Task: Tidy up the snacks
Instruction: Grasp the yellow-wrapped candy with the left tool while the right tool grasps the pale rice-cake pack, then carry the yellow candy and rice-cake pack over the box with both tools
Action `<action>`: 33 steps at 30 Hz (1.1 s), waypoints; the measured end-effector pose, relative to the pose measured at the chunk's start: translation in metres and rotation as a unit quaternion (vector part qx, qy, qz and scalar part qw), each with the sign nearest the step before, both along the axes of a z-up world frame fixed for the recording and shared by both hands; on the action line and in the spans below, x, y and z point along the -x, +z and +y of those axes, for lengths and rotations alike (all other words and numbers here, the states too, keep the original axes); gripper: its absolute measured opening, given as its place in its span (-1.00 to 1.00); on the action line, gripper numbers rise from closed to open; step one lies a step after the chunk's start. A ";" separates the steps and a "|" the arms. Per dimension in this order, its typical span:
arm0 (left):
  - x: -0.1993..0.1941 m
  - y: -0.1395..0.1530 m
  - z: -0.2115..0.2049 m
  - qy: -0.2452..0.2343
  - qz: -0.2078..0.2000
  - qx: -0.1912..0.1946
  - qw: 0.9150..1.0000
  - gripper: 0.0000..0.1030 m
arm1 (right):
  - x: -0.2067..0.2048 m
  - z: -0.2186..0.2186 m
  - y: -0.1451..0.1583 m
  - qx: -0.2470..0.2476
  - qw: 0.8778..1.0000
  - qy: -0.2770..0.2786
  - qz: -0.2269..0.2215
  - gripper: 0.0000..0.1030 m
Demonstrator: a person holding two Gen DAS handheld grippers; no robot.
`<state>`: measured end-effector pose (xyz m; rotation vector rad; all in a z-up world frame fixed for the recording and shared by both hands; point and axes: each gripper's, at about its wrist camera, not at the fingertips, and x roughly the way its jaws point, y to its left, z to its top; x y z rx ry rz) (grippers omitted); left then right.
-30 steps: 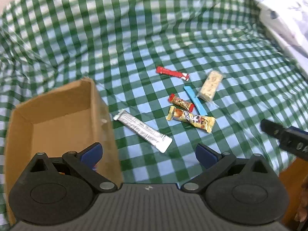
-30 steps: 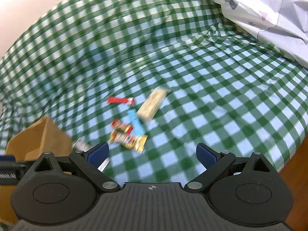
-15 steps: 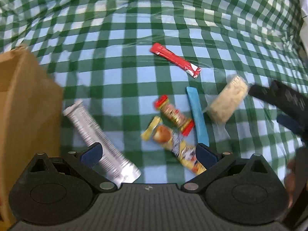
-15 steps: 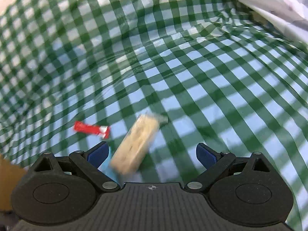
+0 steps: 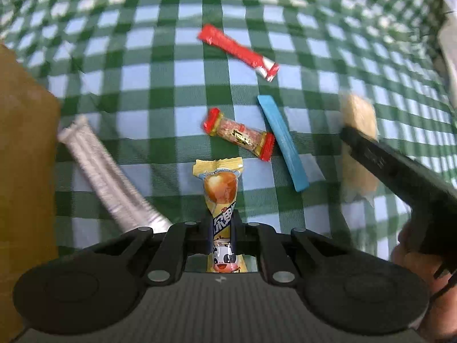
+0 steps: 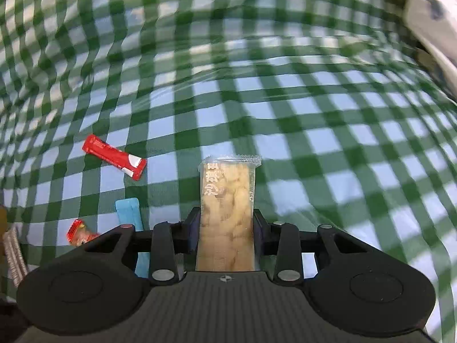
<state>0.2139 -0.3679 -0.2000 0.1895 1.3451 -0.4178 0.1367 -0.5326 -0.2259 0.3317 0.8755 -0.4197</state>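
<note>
Here a green checked cloth [image 5: 148, 108] is spread beneath everything, and a cardboard box [image 5: 25, 154] is seen at its left edge beside a long silver packet [image 5: 105, 171]. The pale rice-cracker bar [image 6: 227, 214] is pinched between the closing jaws of the right gripper [image 6: 226, 230], above the cloth. The narrower yellow candy bar [image 5: 221, 197] is clamped lengthwise by the closing left gripper [image 5: 222, 228], near a small red-ended sweet [image 5: 240, 134], a blue strip [image 5: 282, 143] and a red stick [image 5: 237, 51].
</note>
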 end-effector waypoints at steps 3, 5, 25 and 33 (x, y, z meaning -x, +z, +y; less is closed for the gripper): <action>0.017 0.028 0.024 -0.016 -0.019 0.016 1.000 -0.77 | 0.039 0.004 0.020 -0.003 0.999 -0.028 -0.029 -0.26; 0.031 0.045 0.044 -0.024 -0.023 0.027 0.999 -0.77 | 0.068 0.014 0.038 -0.018 0.998 -0.043 -0.050 -0.25; 0.186 0.188 0.291 0.036 -0.124 0.052 0.990 -0.77 | 0.225 0.243 0.176 -0.077 0.981 0.104 -0.141 -0.25; 0.234 0.209 0.386 0.082 -0.162 0.064 0.981 -0.77 | 0.249 0.343 0.196 -0.088 0.967 0.195 -0.134 -0.25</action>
